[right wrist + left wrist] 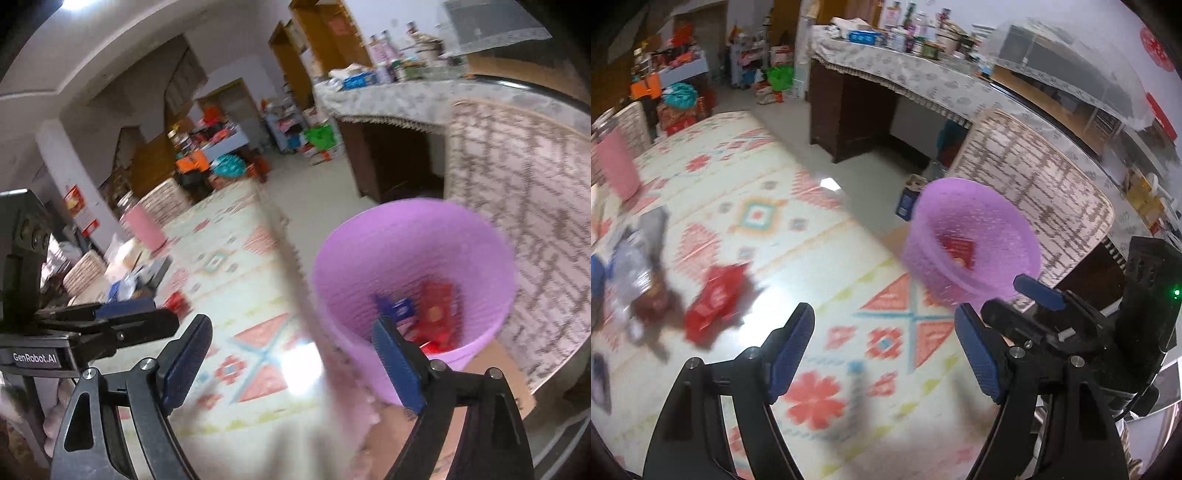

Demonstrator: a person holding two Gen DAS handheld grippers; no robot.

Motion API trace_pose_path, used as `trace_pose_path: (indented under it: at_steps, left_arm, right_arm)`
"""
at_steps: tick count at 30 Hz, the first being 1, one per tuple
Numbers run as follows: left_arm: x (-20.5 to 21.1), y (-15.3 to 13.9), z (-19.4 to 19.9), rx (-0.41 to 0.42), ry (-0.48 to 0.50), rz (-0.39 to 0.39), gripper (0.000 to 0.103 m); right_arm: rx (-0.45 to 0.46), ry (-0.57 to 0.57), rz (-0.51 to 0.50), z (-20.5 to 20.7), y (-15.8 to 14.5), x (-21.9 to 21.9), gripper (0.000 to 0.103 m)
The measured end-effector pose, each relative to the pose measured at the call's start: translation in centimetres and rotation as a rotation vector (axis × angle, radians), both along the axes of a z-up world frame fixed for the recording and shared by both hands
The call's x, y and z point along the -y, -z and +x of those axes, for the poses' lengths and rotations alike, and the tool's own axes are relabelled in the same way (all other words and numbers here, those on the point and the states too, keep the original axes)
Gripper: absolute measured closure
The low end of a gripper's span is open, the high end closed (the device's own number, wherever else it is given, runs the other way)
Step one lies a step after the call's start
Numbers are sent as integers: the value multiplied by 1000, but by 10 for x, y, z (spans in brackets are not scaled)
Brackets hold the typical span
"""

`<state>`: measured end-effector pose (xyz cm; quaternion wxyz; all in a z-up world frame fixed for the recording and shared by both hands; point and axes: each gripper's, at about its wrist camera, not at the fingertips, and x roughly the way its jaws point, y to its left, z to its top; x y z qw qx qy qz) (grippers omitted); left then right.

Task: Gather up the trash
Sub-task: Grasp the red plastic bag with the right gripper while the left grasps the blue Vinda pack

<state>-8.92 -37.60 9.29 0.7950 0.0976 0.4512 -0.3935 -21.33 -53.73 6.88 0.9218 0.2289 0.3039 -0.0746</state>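
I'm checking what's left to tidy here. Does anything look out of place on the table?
Yes. A crumpled red wrapper and a heap of wrappers lie loose on the patterned tablecloth, not in the purple bin, which already holds red packets.

Both wrist views look forward over the patterned table [783, 221]; the right sits nearer the shared purple bin [410, 258].
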Motion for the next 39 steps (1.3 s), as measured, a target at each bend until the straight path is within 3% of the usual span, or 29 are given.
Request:
trace_pose_path:
  at_steps: [7,16,19,23,31,32,33,34,39]
  left_arm:
    - [-100,6,26,29,-166,36,26]
    - [-259,9,79,167,-560,135,26]
    - [-293,15,96,160,-633,153,26]
    - [-309,33,117,122,-638,186,26]
    - [-304,64,139,37,-606,202,27]
    - [-304,66,139,30,-603,193,31]
    - [-304,69,139,17,-600,184,53]
    - [-305,71,141,6,-601,189,61]
    - [-312,65,135,4,-608,133,62]
  right_arm:
    - [-65,-106,64,34,21,-58,11]
    - [-93,-181,60,69,39,-117,11]
    - [-101,-187,54,77,43,-128,11]
    - [-107,-188,26,85,44,-138,11]
    - [-112,-173,8,85,45,-138,11]
    - [-114,-173,9,85,45,-138,11]
    - [-116,-173,10,85,45,-138,11]
    - [-117,-172,9,85,46,-138,11]
    - [-121,-174,5,86,46,-138,11]
